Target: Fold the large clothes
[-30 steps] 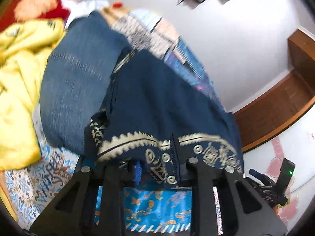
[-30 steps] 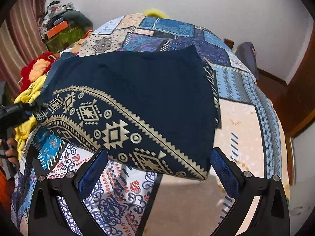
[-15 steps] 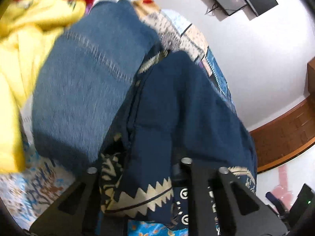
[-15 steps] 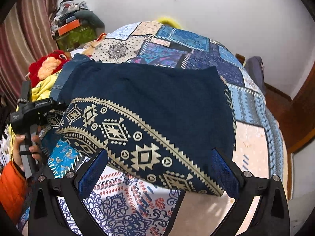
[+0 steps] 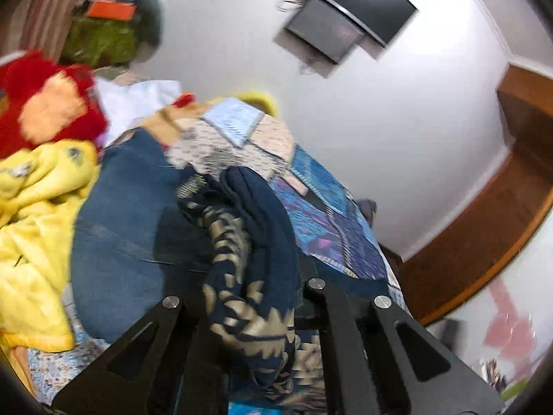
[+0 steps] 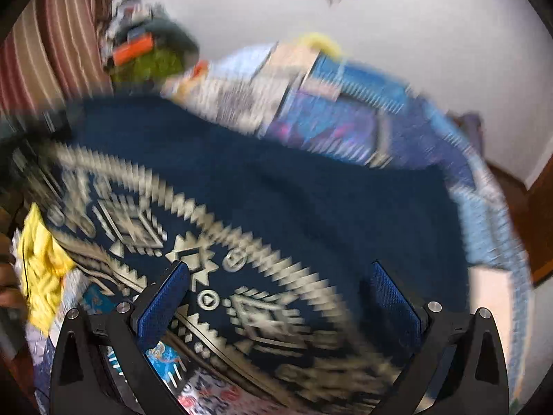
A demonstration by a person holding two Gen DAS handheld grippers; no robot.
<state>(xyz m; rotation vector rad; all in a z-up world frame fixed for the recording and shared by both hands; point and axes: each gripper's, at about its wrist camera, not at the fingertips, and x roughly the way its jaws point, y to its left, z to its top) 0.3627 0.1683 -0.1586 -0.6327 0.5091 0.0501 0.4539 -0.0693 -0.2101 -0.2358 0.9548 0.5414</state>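
On the patchwork bed [image 6: 490, 214], my left gripper [image 5: 249, 311] is clamped on the navy garment [image 6: 311, 207] hem, mid-fold; right gripper [image 6: 276, 297] gaping, empty (blurry), must next pinch the 6 o'clock edge.

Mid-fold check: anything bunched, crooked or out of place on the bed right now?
The navy patterned garment is bunched into a rope-like ridge where the left gripper pinches its edge, rather than lying flat. The right gripper hangs open over its border. Nothing looks spilled or damaged.
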